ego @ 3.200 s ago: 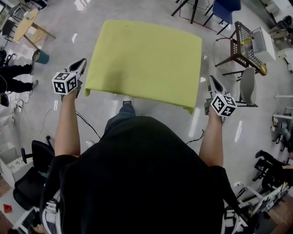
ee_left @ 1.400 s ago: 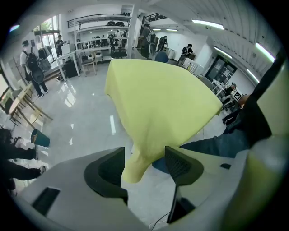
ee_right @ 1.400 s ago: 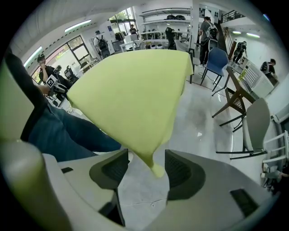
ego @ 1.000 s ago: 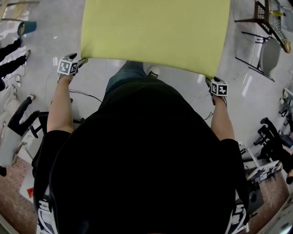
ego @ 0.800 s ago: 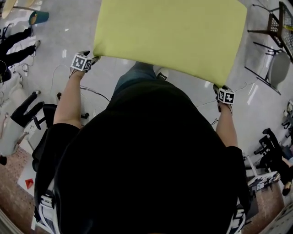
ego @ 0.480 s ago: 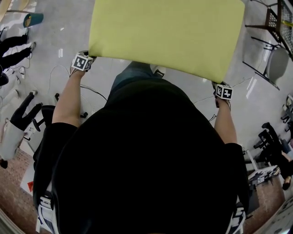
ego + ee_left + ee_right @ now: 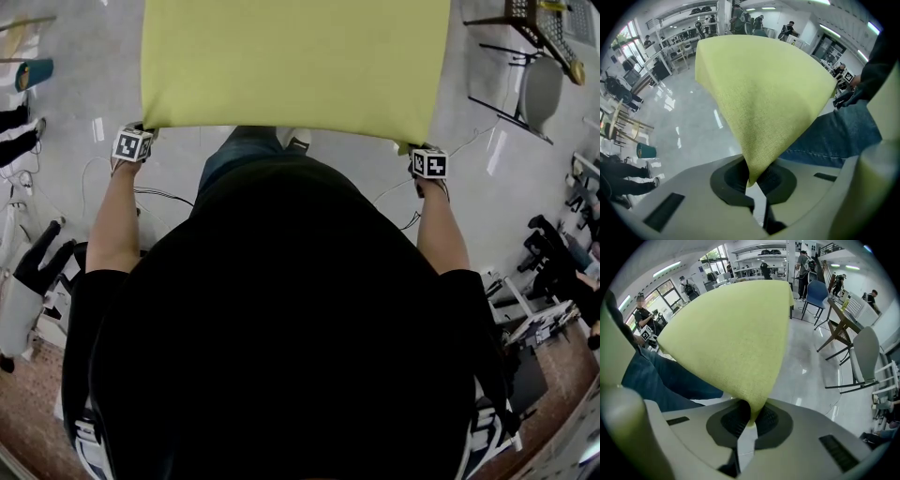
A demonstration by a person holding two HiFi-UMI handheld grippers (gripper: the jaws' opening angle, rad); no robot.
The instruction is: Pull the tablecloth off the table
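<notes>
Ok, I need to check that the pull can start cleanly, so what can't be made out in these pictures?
- Table: head view, covered by the tablecloth; no top or leg shows.
- Tablecloth's far edge: head view, cut off by the picture's top edge.
- Jaw tips of left gripper and right gripper: head view, hidden under the cloth's corners; their own views show both shut on them.

The tablecloth [image 7: 291, 61] is matt, coarsely woven cloth. At six o'clock in the left gripper view, the left gripper [image 7: 751, 180] has ribbed, rubbery black pads [image 7: 734, 178] set in smooth matt plastic. The floor [image 7: 689, 117] is glossy. The jeans [image 7: 834, 136] are denim.
</notes>
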